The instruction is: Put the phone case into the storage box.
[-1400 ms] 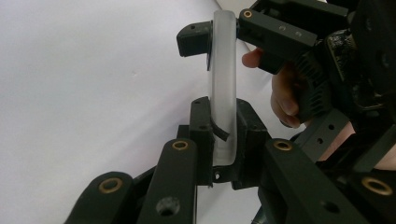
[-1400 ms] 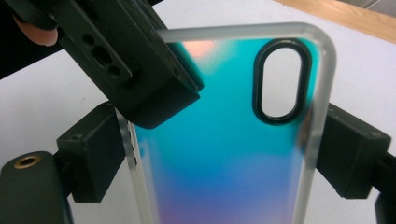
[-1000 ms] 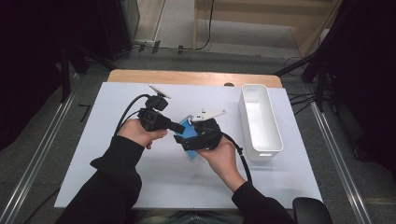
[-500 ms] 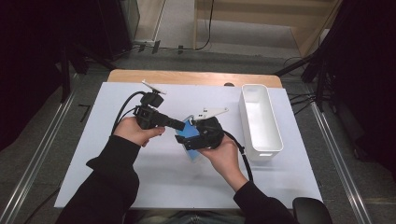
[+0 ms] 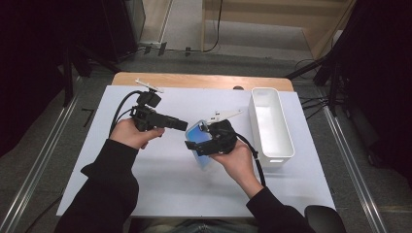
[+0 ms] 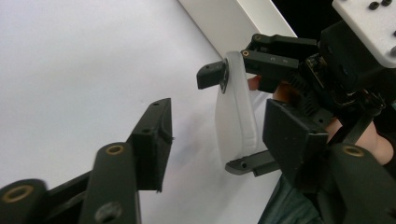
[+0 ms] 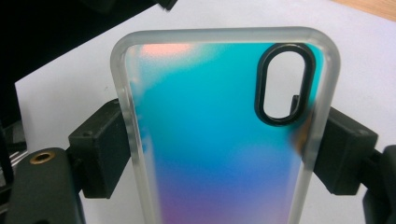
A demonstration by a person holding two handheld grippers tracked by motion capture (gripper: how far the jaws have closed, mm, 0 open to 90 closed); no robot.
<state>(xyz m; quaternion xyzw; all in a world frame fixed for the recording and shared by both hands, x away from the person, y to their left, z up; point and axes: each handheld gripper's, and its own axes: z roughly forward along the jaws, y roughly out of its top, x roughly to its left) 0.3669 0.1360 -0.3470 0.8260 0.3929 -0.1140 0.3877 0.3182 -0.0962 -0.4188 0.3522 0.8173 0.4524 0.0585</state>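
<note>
A phone case (image 7: 219, 140) with a frosted rim, a blue-to-pink sheen and a black-ringed camera hole is held upright over the white table. My right gripper (image 7: 219, 154) is shut on its two long edges, pads (image 7: 100, 149) pressing either side. From above, the case (image 5: 198, 132) is in my right gripper (image 5: 199, 143) near the table's middle. My left gripper (image 5: 182, 125) points at it from the left. Its jaws have just been opening and stand apart (image 6: 219, 126); the case (image 6: 233, 112) lies just beyond them, untouched.
A long white bin (image 5: 269, 124) lies at the right of the white table sheet (image 5: 170, 189), close behind my right hand; its wall (image 6: 224, 18) also crosses the left gripper view. A wooden strip (image 5: 194, 80) runs along the table's far edge.
My left gripper's jaws have opened and it has drawn back a little to the left, off the case. The right gripper has kept still with the case in it.
</note>
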